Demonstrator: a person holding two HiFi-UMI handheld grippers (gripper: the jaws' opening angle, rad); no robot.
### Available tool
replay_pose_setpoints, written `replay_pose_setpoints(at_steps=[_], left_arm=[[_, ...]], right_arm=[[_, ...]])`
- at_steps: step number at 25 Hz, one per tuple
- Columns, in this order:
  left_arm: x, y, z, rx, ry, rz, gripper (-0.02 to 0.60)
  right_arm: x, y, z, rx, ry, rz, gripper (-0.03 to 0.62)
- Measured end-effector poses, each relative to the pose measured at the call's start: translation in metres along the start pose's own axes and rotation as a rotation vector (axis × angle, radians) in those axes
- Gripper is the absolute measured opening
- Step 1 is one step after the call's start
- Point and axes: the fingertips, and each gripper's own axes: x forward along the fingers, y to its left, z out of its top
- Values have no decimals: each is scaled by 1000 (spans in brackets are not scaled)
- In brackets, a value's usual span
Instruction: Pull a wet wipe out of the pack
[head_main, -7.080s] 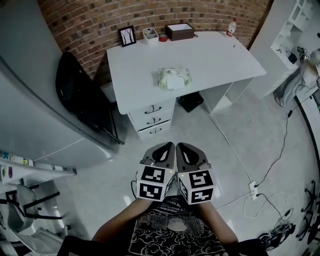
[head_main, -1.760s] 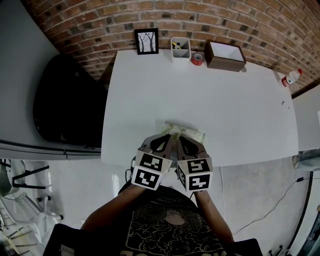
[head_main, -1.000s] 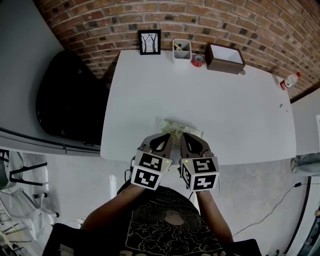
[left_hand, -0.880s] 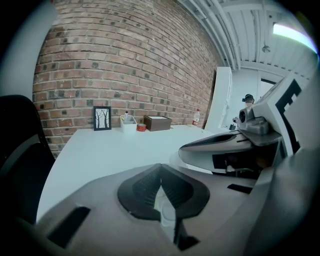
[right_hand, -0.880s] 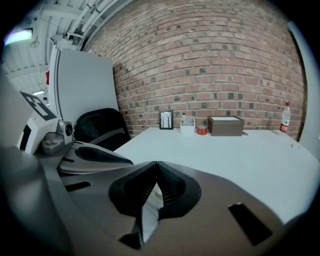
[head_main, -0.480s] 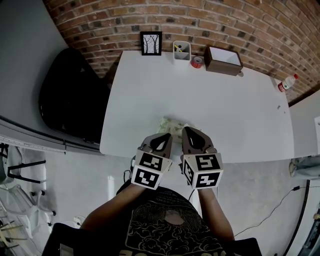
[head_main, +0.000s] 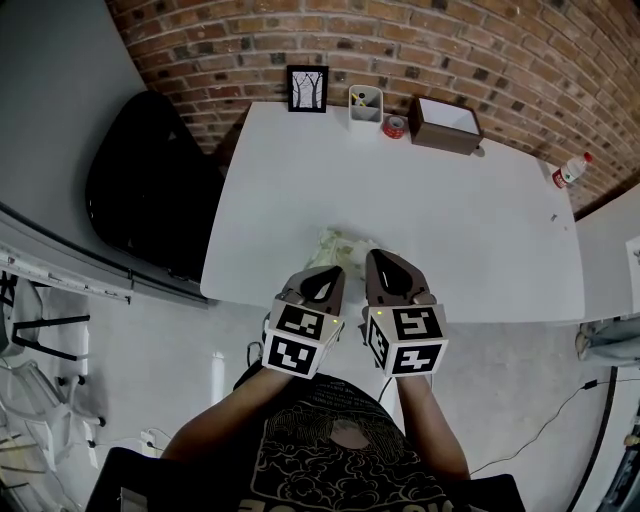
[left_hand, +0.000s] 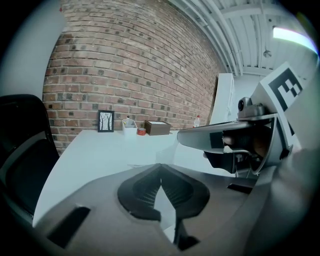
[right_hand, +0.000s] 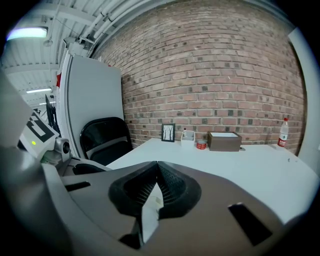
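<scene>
Pack (head_main: 340, 247) overhead, jaws together in gripper views

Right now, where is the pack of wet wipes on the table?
In the head view, the pack of wet wipes lies near the front edge of the white table, just ahead of the left gripper and right gripper.

One wet wipe pack (head_main: 341, 246): soft, crinkled packet, pale green and white. It lies flat on the white desk (head_main: 450, 200), near the front edge, left of centre. Its near end is hidden.
</scene>
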Motion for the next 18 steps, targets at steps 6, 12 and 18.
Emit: replay_pose_setpoints(at_steps=[6, 12, 18], left_arm=[[-10, -6, 1, 1, -28, 20, 12], [-21, -9, 2, -1, -50, 32, 12], [-29, -12, 0, -1, -58, 37, 12]], right_arm=[[-10, 3, 5, -14, -19, 2, 17], [-20, 4, 12, -16, -46, -8, 17], [-33, 8, 24, -27, -88, -10, 17]])
